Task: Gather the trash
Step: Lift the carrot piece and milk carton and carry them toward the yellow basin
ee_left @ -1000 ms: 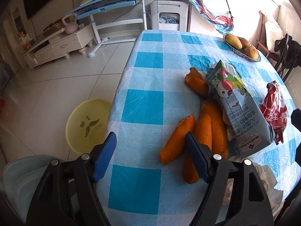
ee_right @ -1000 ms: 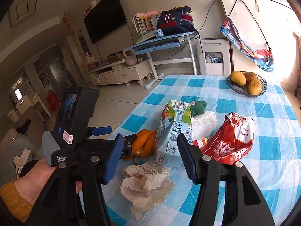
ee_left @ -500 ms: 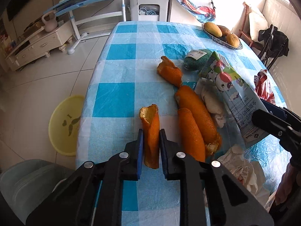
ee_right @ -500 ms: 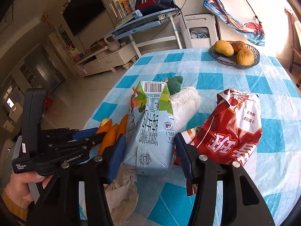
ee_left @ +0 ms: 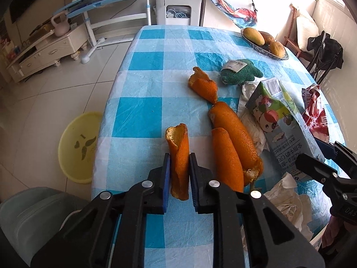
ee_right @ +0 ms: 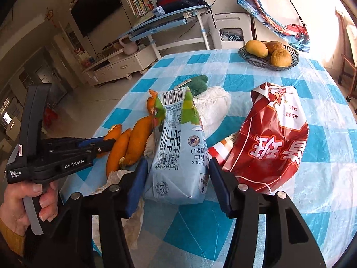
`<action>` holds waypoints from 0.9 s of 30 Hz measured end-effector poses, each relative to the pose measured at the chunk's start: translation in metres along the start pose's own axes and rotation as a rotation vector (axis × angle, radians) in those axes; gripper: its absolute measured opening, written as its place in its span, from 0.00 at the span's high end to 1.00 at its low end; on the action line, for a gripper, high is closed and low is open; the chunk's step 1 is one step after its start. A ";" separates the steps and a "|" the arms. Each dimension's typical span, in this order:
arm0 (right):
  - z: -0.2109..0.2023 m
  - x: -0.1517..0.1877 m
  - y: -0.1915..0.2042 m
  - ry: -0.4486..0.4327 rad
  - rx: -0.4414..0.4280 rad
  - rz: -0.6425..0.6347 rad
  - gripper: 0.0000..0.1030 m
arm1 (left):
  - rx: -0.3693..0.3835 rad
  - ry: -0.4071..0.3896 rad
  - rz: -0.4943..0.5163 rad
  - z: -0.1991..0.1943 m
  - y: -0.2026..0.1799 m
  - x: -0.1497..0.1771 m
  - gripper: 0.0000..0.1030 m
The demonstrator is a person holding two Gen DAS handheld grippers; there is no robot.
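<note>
We're barely started: the blue-checked plastic-covered desk (ee_left: 142, 102) is littered from centre frame to right edge. Our right tongs (ee_right: 178, 177) stand half wide around the pale-blue milk carton (ee_right: 178, 154), pads not yet gripping, the red foil snack bag (ee_right: 270, 143) just right. Lower centre, our left tongs (ee_left: 179, 174) pinch narrow on a curled orange peel strip (ee_left: 178, 156). Other peels (ee_left: 232, 143), crumpled tissue (ee_left: 287, 201) wait.

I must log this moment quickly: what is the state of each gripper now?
Left gripper: shut on the orange peel.
Right gripper: open, jaws around the milk carton, not pressing it.
</note>
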State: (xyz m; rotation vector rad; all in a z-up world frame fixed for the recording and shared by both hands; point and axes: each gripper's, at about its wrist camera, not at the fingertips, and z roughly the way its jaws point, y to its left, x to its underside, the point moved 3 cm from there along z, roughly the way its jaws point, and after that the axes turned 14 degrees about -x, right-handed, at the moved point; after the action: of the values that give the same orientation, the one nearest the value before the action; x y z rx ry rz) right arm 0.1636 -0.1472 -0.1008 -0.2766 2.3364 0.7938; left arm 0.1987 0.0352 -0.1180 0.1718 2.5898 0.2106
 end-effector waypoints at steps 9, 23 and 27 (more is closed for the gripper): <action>-0.014 -0.002 -0.003 -0.065 -0.044 0.041 0.50 | 0.015 -0.039 -0.039 -0.011 0.008 -0.005 0.86; -0.013 0.007 -0.005 -0.048 -0.060 0.090 0.52 | 0.027 -0.069 -0.056 -0.021 0.011 -0.007 0.85; -0.003 0.013 -0.008 -0.019 -0.031 0.087 0.42 | 0.023 -0.048 -0.038 -0.017 0.006 -0.005 0.85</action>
State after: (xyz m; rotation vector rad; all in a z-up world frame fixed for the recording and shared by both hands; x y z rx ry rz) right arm 0.1552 -0.1551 -0.1111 -0.1804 2.3328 0.8719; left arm 0.1947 0.0387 -0.1002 0.1337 2.5467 0.1614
